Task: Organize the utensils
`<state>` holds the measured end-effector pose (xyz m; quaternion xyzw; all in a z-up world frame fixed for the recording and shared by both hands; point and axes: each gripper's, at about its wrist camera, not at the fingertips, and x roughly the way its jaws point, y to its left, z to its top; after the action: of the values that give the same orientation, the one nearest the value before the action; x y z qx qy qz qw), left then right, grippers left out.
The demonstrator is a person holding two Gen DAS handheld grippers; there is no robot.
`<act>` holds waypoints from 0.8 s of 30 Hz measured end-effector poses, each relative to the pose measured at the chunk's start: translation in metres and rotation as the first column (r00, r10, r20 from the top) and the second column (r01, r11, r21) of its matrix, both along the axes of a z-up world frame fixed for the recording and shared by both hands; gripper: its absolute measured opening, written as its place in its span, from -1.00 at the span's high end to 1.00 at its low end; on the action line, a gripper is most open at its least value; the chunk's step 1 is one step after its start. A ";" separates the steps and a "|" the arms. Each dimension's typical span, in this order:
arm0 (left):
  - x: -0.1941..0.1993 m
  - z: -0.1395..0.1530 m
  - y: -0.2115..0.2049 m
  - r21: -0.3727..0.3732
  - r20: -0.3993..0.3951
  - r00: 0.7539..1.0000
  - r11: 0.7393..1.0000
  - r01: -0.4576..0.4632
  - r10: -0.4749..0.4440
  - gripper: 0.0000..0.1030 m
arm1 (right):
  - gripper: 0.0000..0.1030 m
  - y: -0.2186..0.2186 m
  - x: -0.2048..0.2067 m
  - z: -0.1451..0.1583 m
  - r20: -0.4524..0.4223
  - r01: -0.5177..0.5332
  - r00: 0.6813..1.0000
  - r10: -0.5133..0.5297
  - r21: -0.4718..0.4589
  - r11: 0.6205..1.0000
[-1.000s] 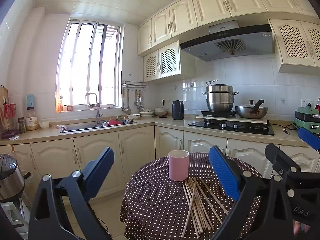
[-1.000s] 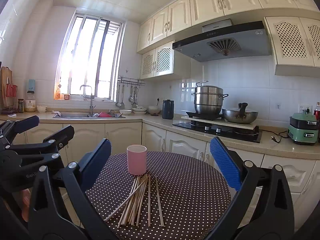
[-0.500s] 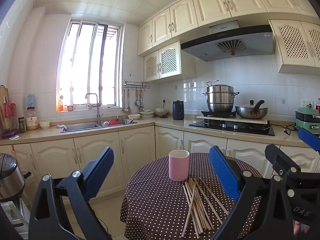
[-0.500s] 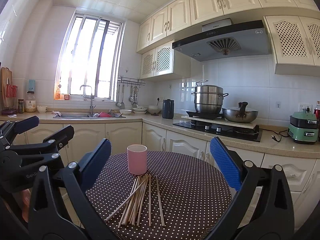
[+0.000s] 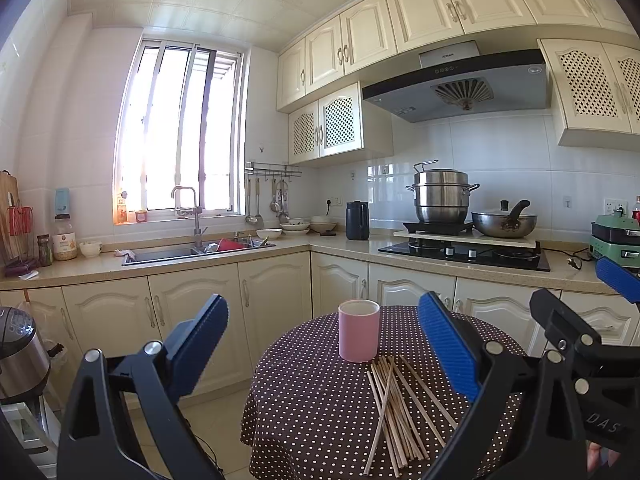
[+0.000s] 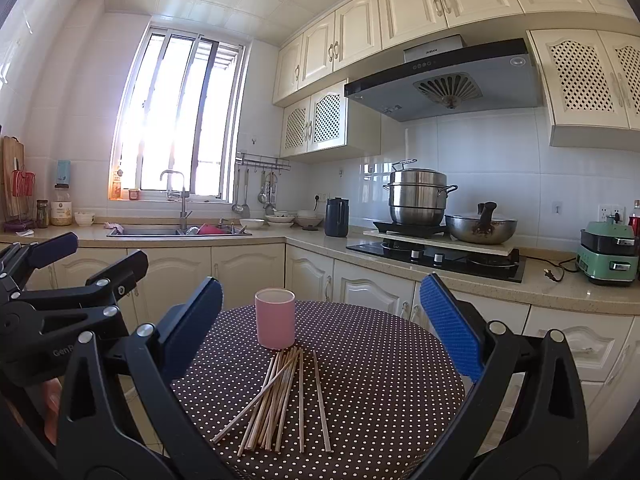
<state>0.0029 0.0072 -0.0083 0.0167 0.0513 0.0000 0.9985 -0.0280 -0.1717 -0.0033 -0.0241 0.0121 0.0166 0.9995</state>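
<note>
Both claws hang spread wide and empty above the near edge of the round polka-dot bench (image 6: 380, 360), nothing between the pads. The left claw (image 5: 324, 352) frames the lower middle of its view, blue pads angled outward; the right claw (image 6: 320, 328) does the same in its own view, and each claw also shows at the other view's edge (left claw body at lower left of the right view, right claw at lower right of the left view), so the two are side by side, close. The chopsticks (image 6: 280, 396) lie flat in a loose fan on the bench, lower centre of the right view, far ends bunched just in front of the pink cup (image 6: 275, 318), near ends splayed toward the cameras; two sticks lie apart to the right of the bundle, one crosses diagonally toward lower left. The cup stands upright, mouth up, behind the pile, likely the holder the sticks go in. Spread jaws and the set-back pose read as pre-grasp: neither claw touches anything, task looks not yet begun. Thin flat sticks will be hard to pinch off cloth, and the crossed one may drag neighbours. The kitchen counter (image 5: 400, 250), sink (image 5: 180, 254) and stove (image 5: 464, 254) in the background are not involved.
</note>
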 end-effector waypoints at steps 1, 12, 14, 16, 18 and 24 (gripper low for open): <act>0.000 0.000 0.000 0.000 0.000 1.000 1.000 0.000 0.000 -0.83 | -0.88 0.001 0.001 -0.001 -0.001 0.000 1.000 0.000 0.001 1.000; 0.002 -0.001 0.002 0.007 0.006 1.000 1.000 -0.006 0.006 -0.83 | -0.88 0.003 0.006 -0.006 -0.013 0.004 1.000 -0.004 0.008 1.000; 0.005 -0.001 0.001 0.009 0.005 1.000 1.000 -0.005 0.005 -0.83 | -0.88 0.004 0.008 -0.010 -0.011 0.009 1.000 -0.009 0.007 1.000; 0.006 -0.002 0.001 0.007 0.008 1.000 1.000 -0.001 0.001 -0.83 | -0.88 0.003 0.009 -0.010 -0.001 0.014 1.000 -0.014 0.009 1.000; 0.008 -0.002 0.001 0.008 0.015 1.000 1.000 0.000 -0.001 -0.83 | -0.88 0.003 0.010 -0.012 0.002 0.015 1.000 -0.015 0.009 1.000; 0.018 -0.009 0.000 0.006 0.015 1.000 1.000 0.017 -0.017 -0.83 | -0.88 0.003 0.019 -0.017 -0.027 -0.006 1.000 0.007 0.020 1.000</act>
<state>0.0207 0.0073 -0.0173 0.0201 0.0437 -0.0080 0.9988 -0.0088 -0.1686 -0.0199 -0.0137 0.0254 0.0203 0.9994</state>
